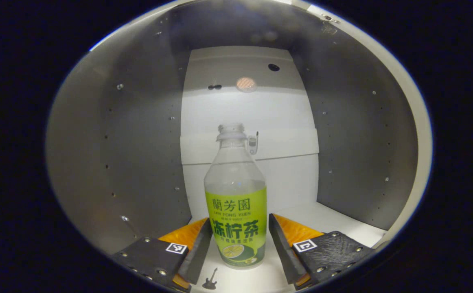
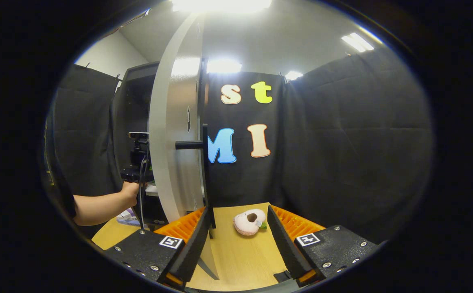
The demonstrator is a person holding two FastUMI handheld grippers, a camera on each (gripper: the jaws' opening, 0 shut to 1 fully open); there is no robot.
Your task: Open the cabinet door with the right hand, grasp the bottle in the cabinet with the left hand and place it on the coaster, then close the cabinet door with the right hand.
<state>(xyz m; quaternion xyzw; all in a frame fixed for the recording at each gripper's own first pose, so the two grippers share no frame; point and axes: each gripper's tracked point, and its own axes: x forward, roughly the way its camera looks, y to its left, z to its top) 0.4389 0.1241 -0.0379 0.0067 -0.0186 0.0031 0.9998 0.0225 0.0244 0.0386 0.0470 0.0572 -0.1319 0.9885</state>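
Observation:
In the left gripper view a clear bottle (image 1: 236, 203) with a green-yellow label stands upright on the white floor of the cabinet (image 1: 139, 154). My left gripper (image 1: 239, 221) is open, one finger on each side of the bottle's lower half, close to the label. In the right gripper view the white cabinet door (image 2: 175, 142) stands open and edge-on, its black bar handle (image 2: 204, 162) facing right. My right gripper (image 2: 238, 224) is open and holds nothing, its left finger just beside the handle's lower end.
A person's forearm (image 2: 102, 205) reaches in at the left behind the door, holding the other gripper (image 2: 136, 167). A pink plush toy (image 2: 249, 221) lies on the wooden table (image 2: 240, 256). The cabinet's grey side walls (image 1: 362, 154) are close on both sides.

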